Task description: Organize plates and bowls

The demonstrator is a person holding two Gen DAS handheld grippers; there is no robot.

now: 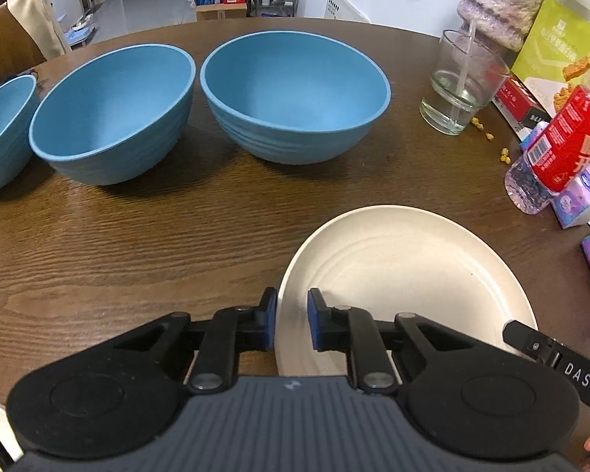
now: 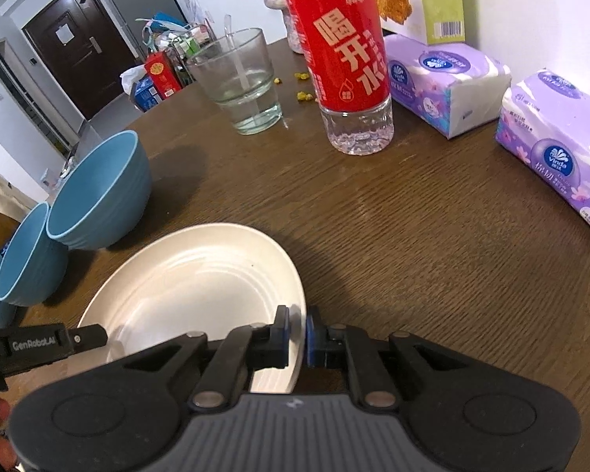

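Note:
A cream plate lies on the brown wooden table; it also shows in the right wrist view. My left gripper straddles the plate's left rim, its jaws slightly apart, one finger outside and one over the plate. My right gripper is shut on the plate's right rim. Three blue bowls stand in a row behind: a large one, a middle one and one cut off at the left edge.
A glass of water with a straw, a red-labelled bottle, two purple tissue packs, a green box and yellow crumbs crowd the table's right side. A chair stands at far left.

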